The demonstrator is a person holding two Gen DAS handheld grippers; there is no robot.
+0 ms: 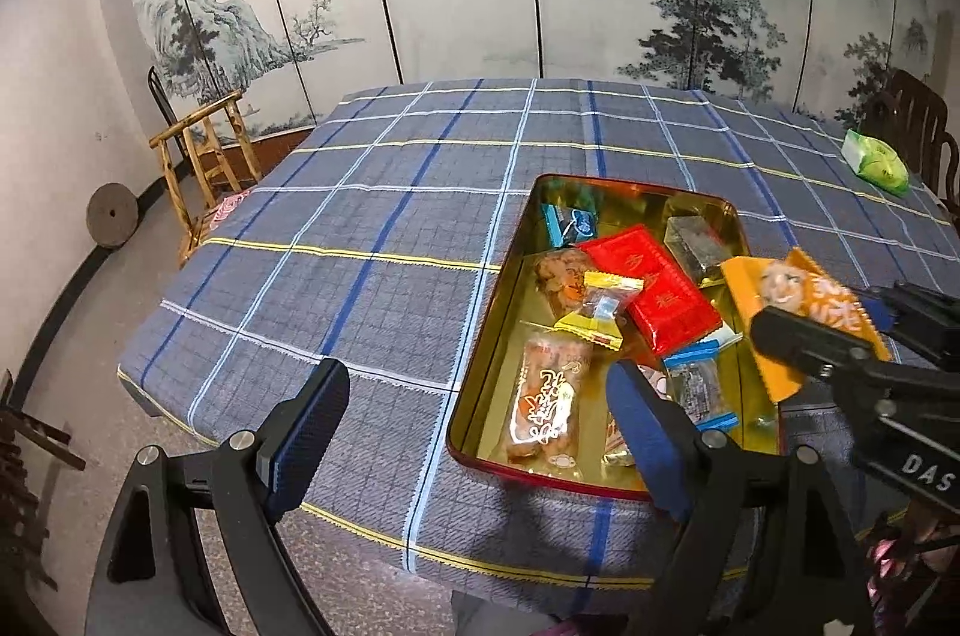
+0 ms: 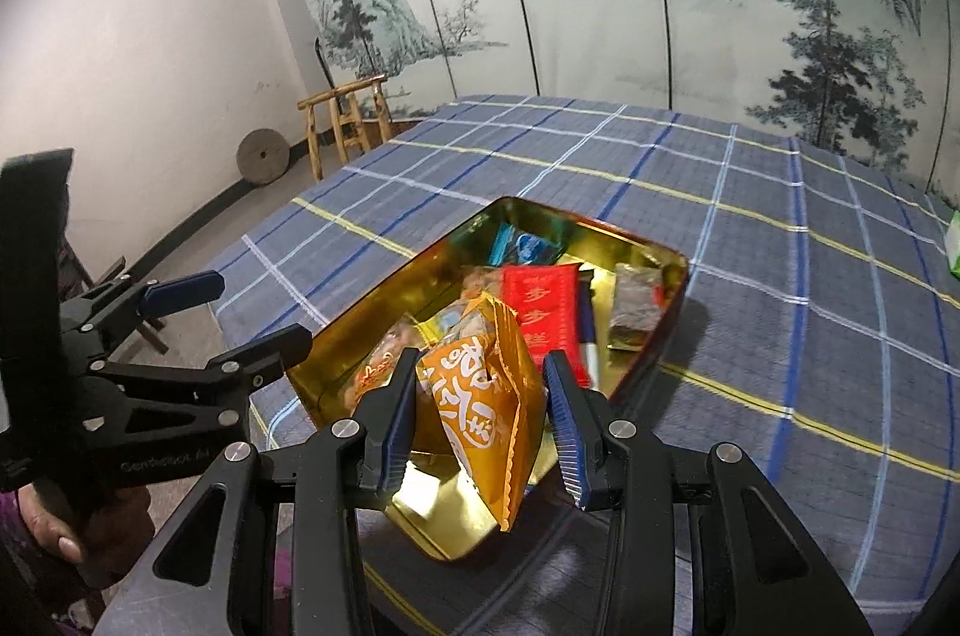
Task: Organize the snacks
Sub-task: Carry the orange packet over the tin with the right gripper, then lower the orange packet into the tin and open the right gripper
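While the gold tin (image 1: pixel 498 336) holds many snacks, the right gripper (image 2: pixel 480 414) pinches an orange snack bag (image 2: pixel 480 396) above it, and the left gripper (image 1: pixel 480 432) gapes wide, holding nothing.

The tin (image 1: pixel 516 336) is seen as glossy gold metal inside, mirror-smooth. The orange packet (image 2: pixel 480 408) looks like shiny crinkled plastic film. The desk (image 1: pixel 360 228) is covered in matt woven cloth; the chair (image 1: pixel 204 156) is probably rough wood.

Both wrist views close, sharing tin (image 1: pixel 729 207)

Your two grippers (image 1: pixel 480 432) (image 2: pixel 480 426) are black with blue finger pads, shiny round screws, and white letters, maybe "DAS".
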